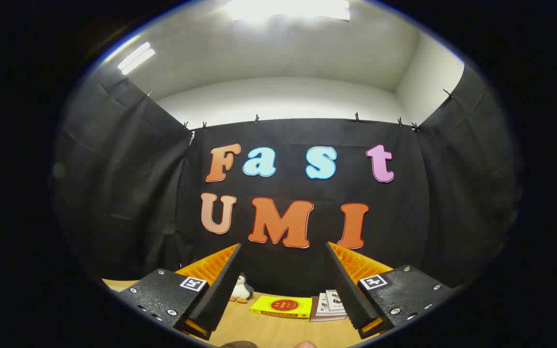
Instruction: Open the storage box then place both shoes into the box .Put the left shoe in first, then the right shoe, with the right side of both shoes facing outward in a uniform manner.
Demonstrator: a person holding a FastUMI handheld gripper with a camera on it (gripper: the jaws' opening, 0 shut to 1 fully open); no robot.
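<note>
My gripper [283, 249] is open, raised above the wooden table [269, 331] and pointing at the booth's back wall. Its two fingers [220, 285] are black with orange backing and spread wide, with nothing between them. At the very near edge of the table, below the fingers, two rounded tips [240, 344] peek up; I cannot tell what they are.
Beyond the fingers, at the back of the table, a small penguin plush [241, 290] stands by the left finger. A yellow book [282, 306] lies flat in the middle. A short stack of booklets [329, 304] lies beside the right finger.
</note>
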